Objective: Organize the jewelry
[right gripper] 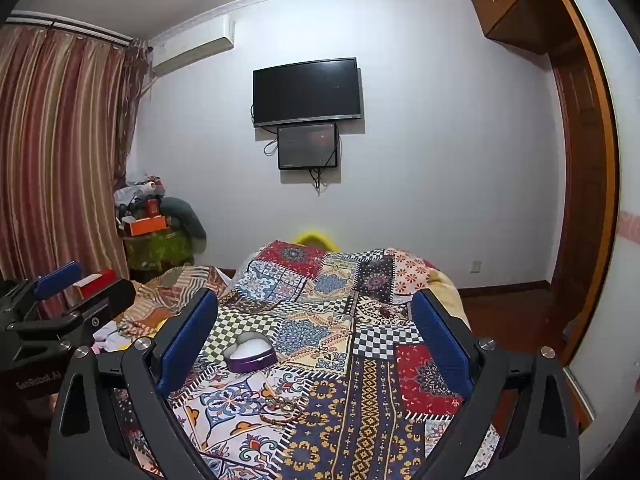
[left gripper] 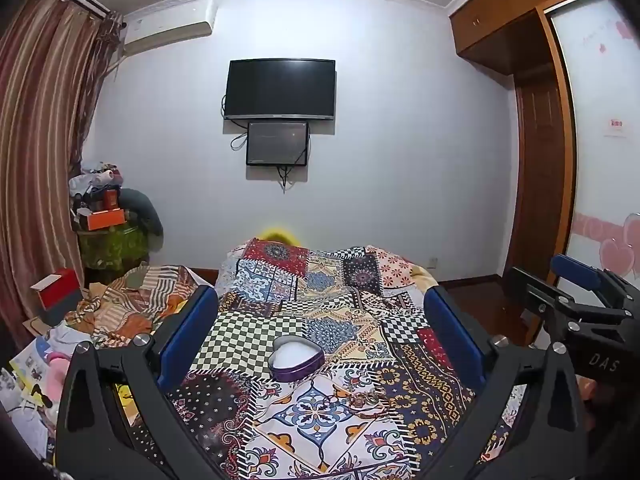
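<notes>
An open heart-shaped purple box (left gripper: pixel 297 358) with a white lining sits on the patchwork bedspread (left gripper: pixel 328 280); it also shows in the right wrist view (right gripper: pixel 250 352). A small pile of bracelets and beads (left gripper: pixel 366 402) lies on the spread just in front of the box, seen too in the right wrist view (right gripper: pixel 282 406). My left gripper (left gripper: pixel 320 328) is open and empty, hovering above the box and jewelry. My right gripper (right gripper: pixel 316 328) is open and empty, to the right of the box; it shows at the right edge of the left wrist view (left gripper: pixel 576 280).
Crumpled striped fabric (left gripper: pixel 132 300), a red box (left gripper: pixel 56 292) and papers lie at the bed's left. A cluttered stand (left gripper: pixel 112 232) is by the curtain. A TV (left gripper: pixel 280 88) hangs on the far wall. A wooden wardrobe (left gripper: pixel 540 160) stands right.
</notes>
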Available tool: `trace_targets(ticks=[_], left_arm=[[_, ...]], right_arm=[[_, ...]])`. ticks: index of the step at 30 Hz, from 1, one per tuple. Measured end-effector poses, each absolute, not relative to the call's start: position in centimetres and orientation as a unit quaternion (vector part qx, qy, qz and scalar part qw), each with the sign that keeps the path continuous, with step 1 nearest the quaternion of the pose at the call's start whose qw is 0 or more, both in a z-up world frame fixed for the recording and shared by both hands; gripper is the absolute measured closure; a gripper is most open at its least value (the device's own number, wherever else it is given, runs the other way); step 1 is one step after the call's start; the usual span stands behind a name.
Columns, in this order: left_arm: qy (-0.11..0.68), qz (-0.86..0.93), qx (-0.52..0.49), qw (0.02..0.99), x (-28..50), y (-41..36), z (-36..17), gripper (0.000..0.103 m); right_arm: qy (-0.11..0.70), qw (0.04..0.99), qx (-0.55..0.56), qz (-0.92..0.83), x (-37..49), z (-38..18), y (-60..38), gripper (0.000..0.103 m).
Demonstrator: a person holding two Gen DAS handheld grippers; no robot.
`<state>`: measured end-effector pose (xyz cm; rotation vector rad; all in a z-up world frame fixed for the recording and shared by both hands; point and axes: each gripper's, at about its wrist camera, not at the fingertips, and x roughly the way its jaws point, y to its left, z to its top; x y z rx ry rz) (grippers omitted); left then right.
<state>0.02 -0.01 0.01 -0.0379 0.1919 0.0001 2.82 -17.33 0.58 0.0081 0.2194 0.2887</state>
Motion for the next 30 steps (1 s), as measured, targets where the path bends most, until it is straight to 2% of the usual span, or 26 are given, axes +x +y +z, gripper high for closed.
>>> trace_targets(ticks=[30], left_arm=[[0.107, 0.007, -0.022, 0.994, 0.7, 0.4, -0.5, 0.0]], right_arm=[[0.118, 0.982, 0.003, 0.144, 3.1, 0.1, -17.3, 0.007]])
